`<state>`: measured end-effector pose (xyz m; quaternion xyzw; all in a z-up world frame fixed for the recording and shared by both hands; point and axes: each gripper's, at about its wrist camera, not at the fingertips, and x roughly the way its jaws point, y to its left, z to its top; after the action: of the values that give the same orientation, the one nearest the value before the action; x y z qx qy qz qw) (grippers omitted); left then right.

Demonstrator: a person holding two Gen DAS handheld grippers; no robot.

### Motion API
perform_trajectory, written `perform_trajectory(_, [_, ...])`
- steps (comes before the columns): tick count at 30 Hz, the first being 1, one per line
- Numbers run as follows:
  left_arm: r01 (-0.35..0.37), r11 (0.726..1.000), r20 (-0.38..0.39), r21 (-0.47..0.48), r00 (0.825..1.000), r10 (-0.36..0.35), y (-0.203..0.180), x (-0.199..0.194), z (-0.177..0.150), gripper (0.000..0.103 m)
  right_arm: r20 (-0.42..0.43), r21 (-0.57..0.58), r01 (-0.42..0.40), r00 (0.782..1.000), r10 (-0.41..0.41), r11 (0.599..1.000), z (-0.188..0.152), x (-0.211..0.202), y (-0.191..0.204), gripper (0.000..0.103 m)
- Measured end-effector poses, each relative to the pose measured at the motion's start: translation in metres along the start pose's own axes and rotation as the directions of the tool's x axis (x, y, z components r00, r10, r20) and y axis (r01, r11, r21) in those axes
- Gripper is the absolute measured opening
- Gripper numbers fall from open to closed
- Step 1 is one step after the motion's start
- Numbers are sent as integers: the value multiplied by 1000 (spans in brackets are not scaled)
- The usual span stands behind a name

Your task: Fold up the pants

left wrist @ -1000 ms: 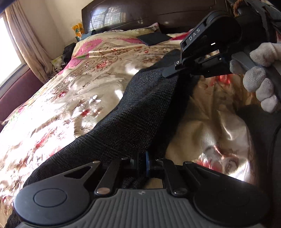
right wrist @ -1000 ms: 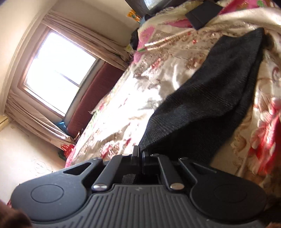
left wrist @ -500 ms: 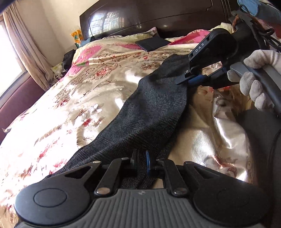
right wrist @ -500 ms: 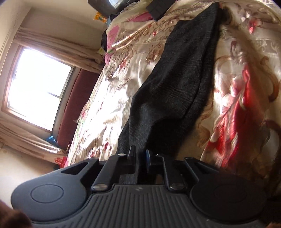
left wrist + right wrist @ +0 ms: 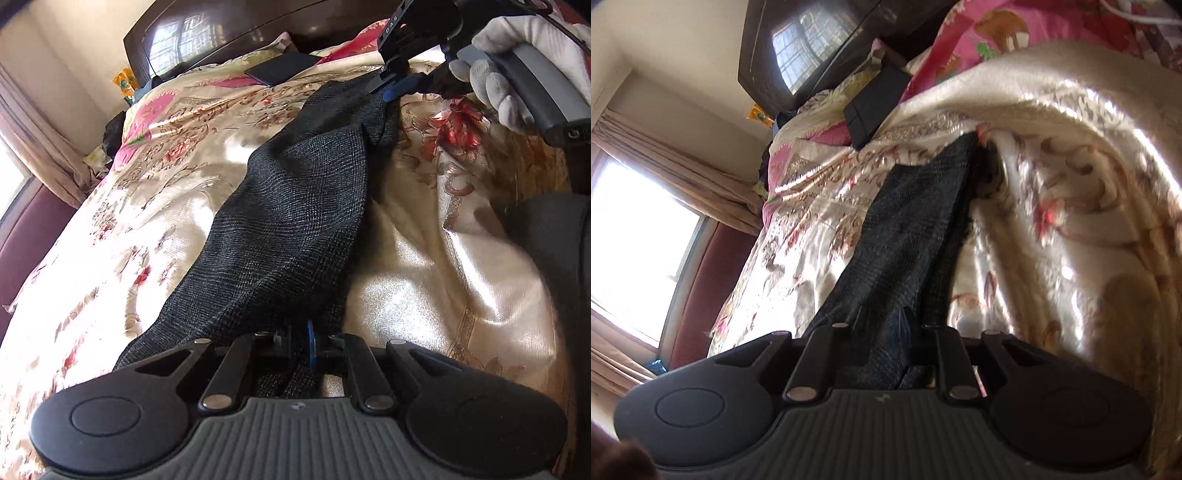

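Dark grey checked pants (image 5: 295, 206) lie in a long strip across a shiny floral bedspread (image 5: 147, 206). My left gripper (image 5: 301, 343) is shut on the near end of the cloth, which bunches between its blue pads. At the top right of the left wrist view, a white-gloved hand (image 5: 517, 62) holds my right gripper (image 5: 388, 86), which pinches the far end, with a corner drooping below it. In the right wrist view the pants (image 5: 908, 229) run away from my right gripper (image 5: 886, 328), a thick fold caught between its jaws.
A flat black case (image 5: 282, 68) lies on the bed near the dark wooden headboard (image 5: 221, 40). A pink patterned quilt (image 5: 997, 33) is heaped at the head end. A bright window (image 5: 635, 240) with curtains and a maroon bench (image 5: 22, 236) line the far side.
The right gripper has swung toward the headboard with its end of the pants, stretching the cloth into a straighter strip. Its jaws now stand slightly wider around a thicker fold. The left gripper shifted a little.
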<state>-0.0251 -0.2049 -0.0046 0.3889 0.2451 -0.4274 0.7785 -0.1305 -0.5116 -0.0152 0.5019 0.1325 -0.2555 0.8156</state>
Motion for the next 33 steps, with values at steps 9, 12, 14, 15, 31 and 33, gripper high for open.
perform_trajectory(9, [-6, 1000, -30, 19, 1000, 6, -2, 5, 7, 26, 74, 141, 58, 995, -68, 988, 43, 21, -30, 18])
perform_trajectory(12, [-5, 1000, -36, 25, 999, 6, -2, 6, 10, 26, 26, 143, 52, 998, -56, 988, 50, 35, -32, 18])
perform_trajectory(14, [-3, 1000, -39, 17, 999, 4, -1, 6, 12, 26, 24, 135, 30, 999, -34, 990, 55, 44, -34, 17])
perform_trajectory(15, [-4, 1000, -40, 11, 999, 4, -1, 7, 13, 26, 22, 159, 22, 999, -25, 987, 58, 49, -38, 17])
perform_trajectory(31, [-7, 1000, -40, -7, 999, 7, 0, 4, 12, 27, -31, 141, 22, 999, -18, 990, 60, 28, -37, 21])
perform_trajectory(33, [-4, 1000, -36, -4, 999, 4, -1, 5, 10, 27, -26, 94, 39, 999, -36, 995, 59, 15, -33, 25])
